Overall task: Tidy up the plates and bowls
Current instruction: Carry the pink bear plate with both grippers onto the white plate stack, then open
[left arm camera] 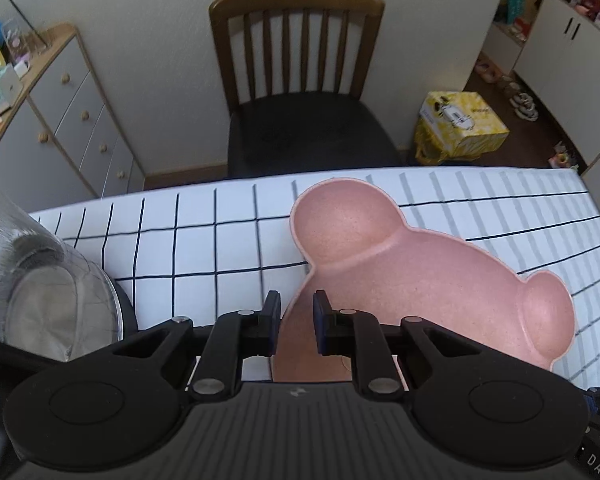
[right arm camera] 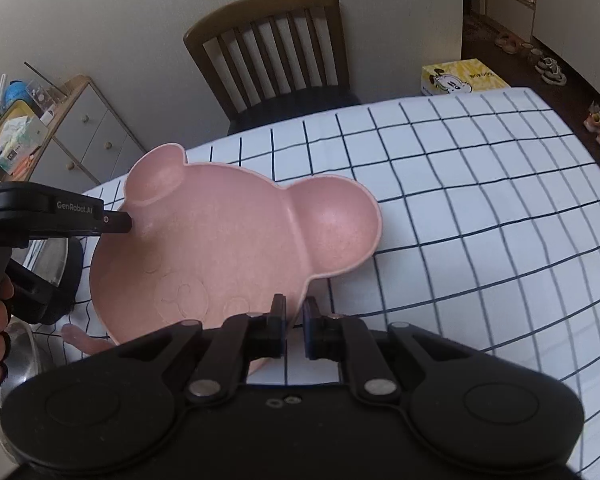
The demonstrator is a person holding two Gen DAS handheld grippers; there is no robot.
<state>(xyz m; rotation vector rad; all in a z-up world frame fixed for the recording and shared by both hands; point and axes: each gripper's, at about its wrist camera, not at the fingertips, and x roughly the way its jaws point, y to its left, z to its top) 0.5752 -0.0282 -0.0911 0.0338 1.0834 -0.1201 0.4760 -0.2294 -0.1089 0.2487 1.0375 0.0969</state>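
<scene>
A pink bear-shaped divided plate (left arm camera: 420,280) is held tilted above the checked tablecloth. My left gripper (left arm camera: 296,312) is shut on the plate's rim, near one ear. In the right wrist view the same plate (right arm camera: 228,248) fills the left middle, with the left gripper (right arm camera: 120,222) gripping it beside the small ear. My right gripper (right arm camera: 294,316) is nearly closed at the plate's near edge below the big ear; a narrow gap shows between its pads and it holds nothing I can see.
A steel bowl (left arm camera: 56,308) sits at the table's left, also visible in the right wrist view (right arm camera: 28,356). A wooden chair (left arm camera: 300,92) stands behind the far table edge. The checked tablecloth (right arm camera: 480,220) extends right. A yellow box (left arm camera: 460,128) lies on the floor.
</scene>
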